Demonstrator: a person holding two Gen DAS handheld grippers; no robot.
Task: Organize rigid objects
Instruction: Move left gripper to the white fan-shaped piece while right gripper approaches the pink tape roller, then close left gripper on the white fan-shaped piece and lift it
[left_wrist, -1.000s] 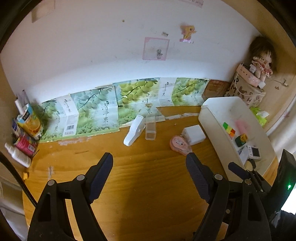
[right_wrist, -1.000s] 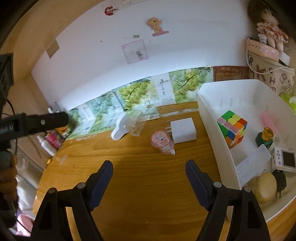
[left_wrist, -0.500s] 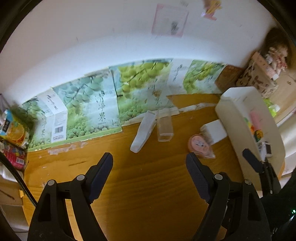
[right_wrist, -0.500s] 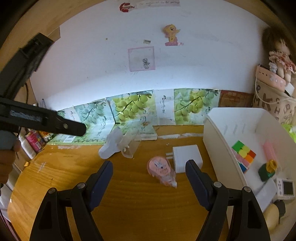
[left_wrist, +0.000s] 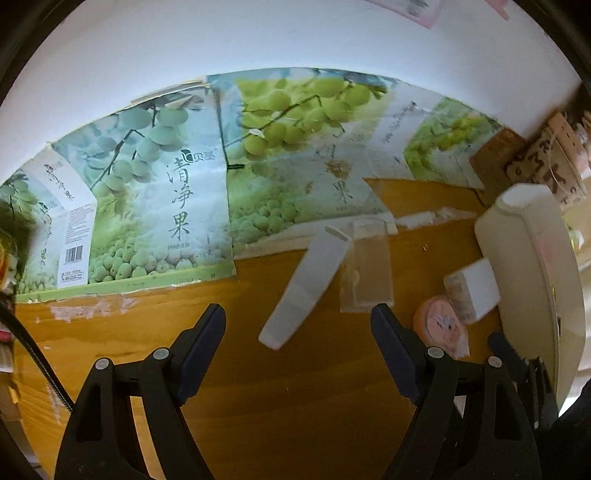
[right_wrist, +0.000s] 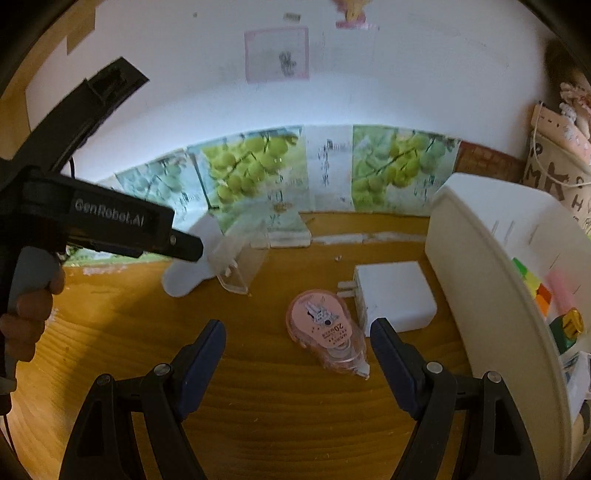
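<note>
you're partway through: four things wait on the tabletop (right_wrist: 258, 406), namely the white case (left_wrist: 306, 284), clear box (left_wrist: 365, 269), pink tape dispenser (right_wrist: 328, 332) and white charger (right_wrist: 391, 295). the white bin (right_wrist: 480, 280) beside them holds a colourful cube (right_wrist: 532, 284) and small bits. your left tool (left_wrist: 297, 328) and right tool (right_wrist: 297, 343) are both wide, holding nothing.

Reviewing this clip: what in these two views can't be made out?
- Bin contents: its near wall hides most in the right wrist view, all in the left.
- Pink tape dispenser: blurred, partly behind a finger, left view.
- White wedge-shaped item: top hidden by left gripper, right view.
</note>
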